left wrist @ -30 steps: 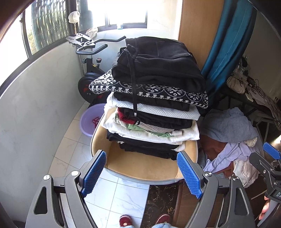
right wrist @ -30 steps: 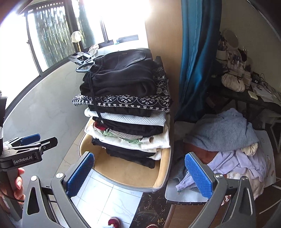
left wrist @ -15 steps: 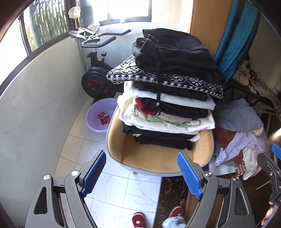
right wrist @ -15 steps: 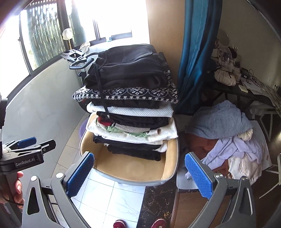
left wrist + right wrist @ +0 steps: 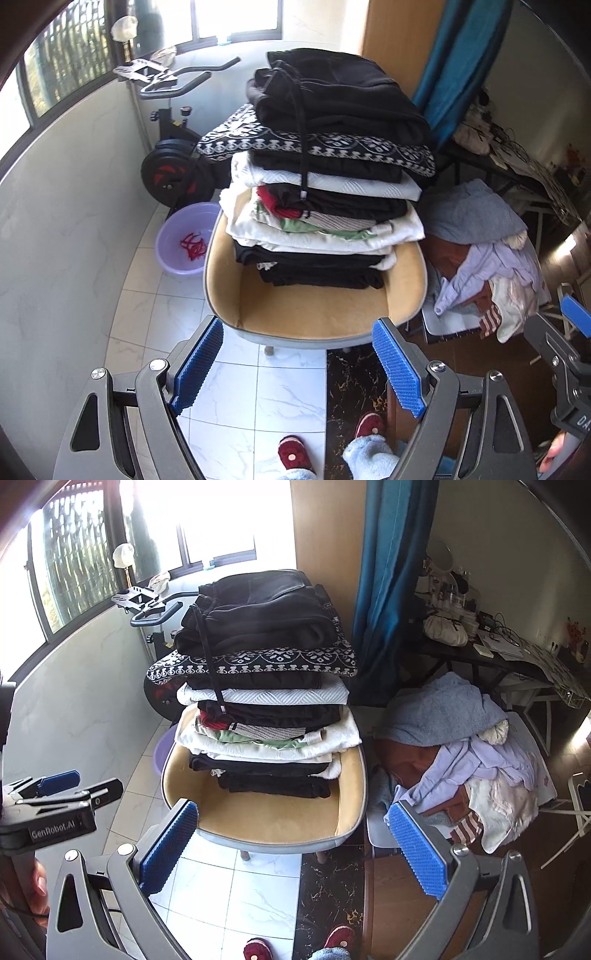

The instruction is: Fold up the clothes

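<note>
On the left, your left gripper (image 5: 295, 365) is wide open and holds nothing, and the tall stack of folded clothes (image 5: 325, 173) sits far back on the tan chair (image 5: 314, 314). On the right, your right gripper (image 5: 291, 849) is wide open and empty too, near the messy pile of unfolded clothes (image 5: 469, 753). Bump that tall stack and I think it could tip over.

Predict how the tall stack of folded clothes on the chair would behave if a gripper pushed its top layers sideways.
The stack of folded clothes would probably lean or shed layers: it is tall, and edges overhang unevenly. The black hooded top looks soft, so it would likely sag and slide. Its dangling drawstring could snag. The chair gives a curved base.
</note>
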